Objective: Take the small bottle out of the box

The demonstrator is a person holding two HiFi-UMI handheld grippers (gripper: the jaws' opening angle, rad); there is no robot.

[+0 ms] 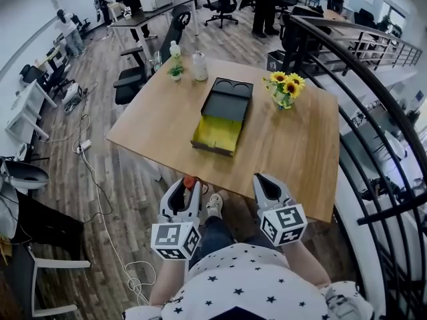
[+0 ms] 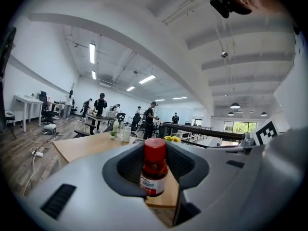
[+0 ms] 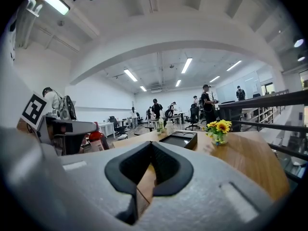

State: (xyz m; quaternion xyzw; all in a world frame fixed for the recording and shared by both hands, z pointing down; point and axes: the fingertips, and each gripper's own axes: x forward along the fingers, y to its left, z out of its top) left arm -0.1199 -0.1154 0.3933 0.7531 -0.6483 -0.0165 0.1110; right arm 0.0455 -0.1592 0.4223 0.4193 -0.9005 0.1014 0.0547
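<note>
Left tongs [image 1: 183,191] clamp the bottle [image 2: 155,167] upright at the table's [image 1: 293,152] near edge, well apart from the open box [image 1: 223,115], so it's out; right tongs [image 3: 150,165] are closed together, empty, idle

No legible text; small bottle [image 2: 154,166] held in left gripper [image 1: 185,191], label print blurred; marker cube [image 1: 175,241] behind its jaws, square pattern only

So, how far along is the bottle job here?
Done: the small red-capped bottle is out of the open box on the table. In hand: the left gripper holds it upright near the table's front edge; the right gripper is shut and empty. Left: probably only setting it down.
</note>
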